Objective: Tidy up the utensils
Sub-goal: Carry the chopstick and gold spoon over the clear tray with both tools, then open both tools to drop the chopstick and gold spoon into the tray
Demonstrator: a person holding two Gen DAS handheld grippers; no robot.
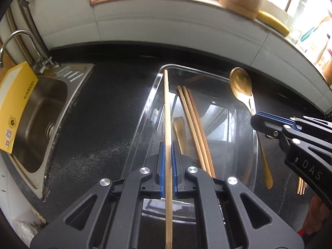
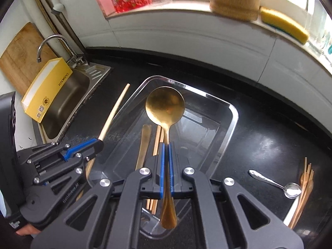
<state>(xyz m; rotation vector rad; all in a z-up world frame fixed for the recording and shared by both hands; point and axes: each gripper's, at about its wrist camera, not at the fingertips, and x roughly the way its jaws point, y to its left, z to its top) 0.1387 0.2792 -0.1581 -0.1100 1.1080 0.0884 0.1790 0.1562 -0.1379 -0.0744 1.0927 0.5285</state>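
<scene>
Two hand-held grippers hover over a clear rectangular plastic tray (image 2: 232, 112) on a black speckled surface (image 1: 99, 112), beside a steel sink (image 1: 47, 112).

The left gripper (image 1: 168, 161) has its jaws closed on a single pale wooden chopstick (image 1: 167, 108). The stick's long axis runs straight ahead of the jaws, in line with the tray's long side, and it sits above the tray's left edge. Whether its far tip rests on the rim or floats above it cannot be told.

The right gripper (image 2: 166, 166) has its jaws closed on the handle of a gold metal spoon with a round bowl (image 2: 165, 105). The spoon also points straight ahead, its bowl over the middle of the tray, so it seems the nearer of the two to being set down inside.

Already lying lengthwise in the tray are a pair of brown wooden chopsticks (image 1: 193, 124) and a flat gold utensil handle (image 2: 143, 145); its other end is hidden behind the gripper.

To the right, well apart from the tray, a small silver spoon (image 2: 276, 182) lies touching a bundle of wooden chopsticks (image 2: 305, 188), partly cut off at the edge of view. The clear tray walls make depth hard to judge.
</scene>
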